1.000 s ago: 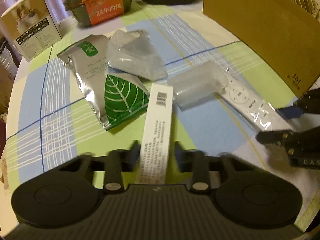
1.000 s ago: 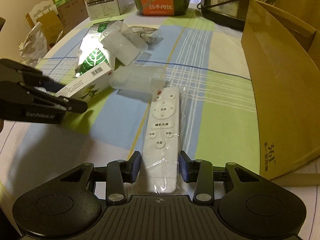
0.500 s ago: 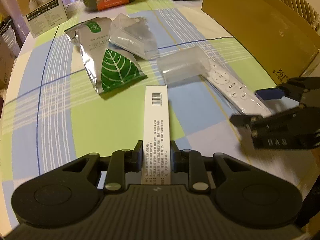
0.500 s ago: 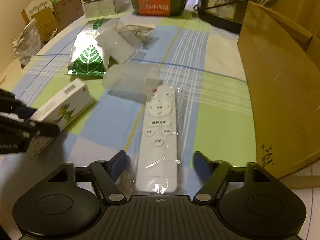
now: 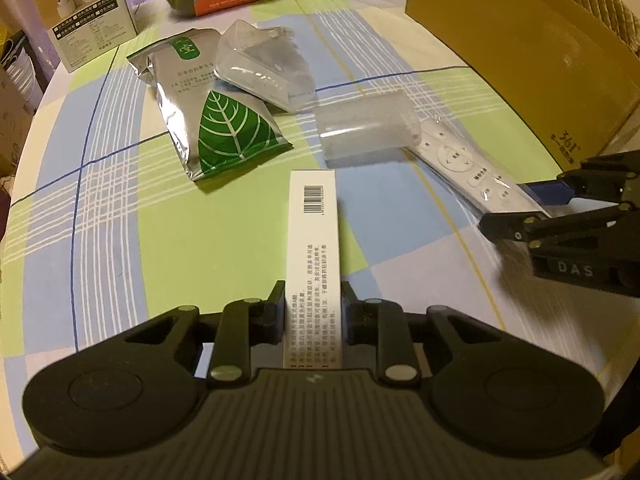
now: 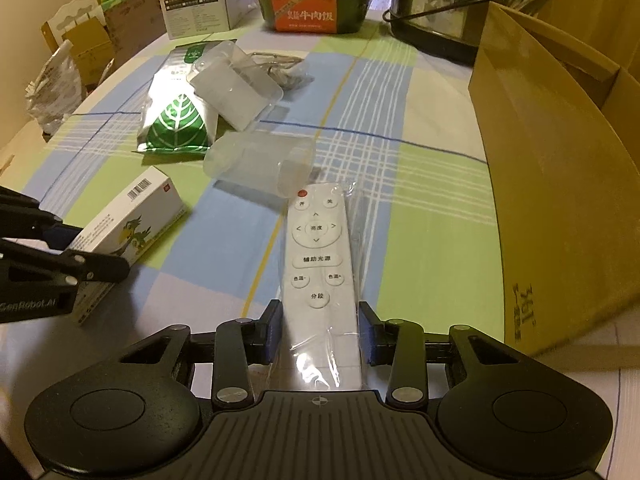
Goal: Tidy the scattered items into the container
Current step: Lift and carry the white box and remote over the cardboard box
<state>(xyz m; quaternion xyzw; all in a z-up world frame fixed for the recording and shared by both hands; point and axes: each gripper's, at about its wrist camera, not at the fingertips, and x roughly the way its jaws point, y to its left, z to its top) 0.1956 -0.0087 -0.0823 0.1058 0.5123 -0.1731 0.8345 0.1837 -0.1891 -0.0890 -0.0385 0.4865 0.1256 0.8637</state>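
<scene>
Evidently the pick-up step: left gripper (image 5: 313, 307) clamps the long white carton (image 5: 313, 256), right gripper (image 6: 319, 326) the plastic-wrapped white remote (image 6: 318, 264); next, lift both rightward into the brown cardboard box (image 6: 552, 184).

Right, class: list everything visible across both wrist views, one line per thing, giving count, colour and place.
Medicine box: one, white, held in left gripper.
Remote control: one, white, plastic-wrapped, between right gripper's fingers.
Plastic cup: one, translucent, on its side at the remote's far end.
Foil pouch: one, silver-green, centre-left.
Clear plastic case: one, overlapping the pouch.
Cardboard box: one, brown, right edge.
Food tub: one, dark with orange label, far edge.
Tablecloth: one, checked.
Left gripper: black, shut.
Right gripper: black, closing state unclear.
</scene>
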